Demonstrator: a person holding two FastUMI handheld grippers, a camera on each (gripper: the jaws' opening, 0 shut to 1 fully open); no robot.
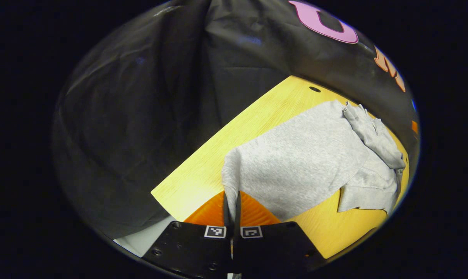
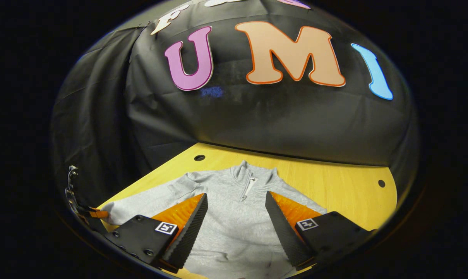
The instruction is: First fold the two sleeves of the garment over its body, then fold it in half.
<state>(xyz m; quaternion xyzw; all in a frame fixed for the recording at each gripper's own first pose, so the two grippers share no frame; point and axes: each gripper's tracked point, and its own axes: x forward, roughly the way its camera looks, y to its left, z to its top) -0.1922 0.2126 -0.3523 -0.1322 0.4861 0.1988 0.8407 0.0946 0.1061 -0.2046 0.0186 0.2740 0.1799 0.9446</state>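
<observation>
Heathered light grey sweatshirt (image 2: 234, 224) with a pale zip at the collar, yellow wood-grain table (image 2: 334, 186) with small dark holes near its far edge, orange ribbed fingers (image 1: 253, 213) with black pads, black gripper bodies carrying small black-and-white square markers (image 2: 306, 224)

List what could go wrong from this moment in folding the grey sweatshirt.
1. The left gripper pinches only a thin edge of the sweatshirt; the cloth may slip out mid-fold.
2. The right gripper hangs open over the body, holding nothing, so the garment may drag across the table.
3. The far sleeve lies bunched and may fold crooked.
</observation>
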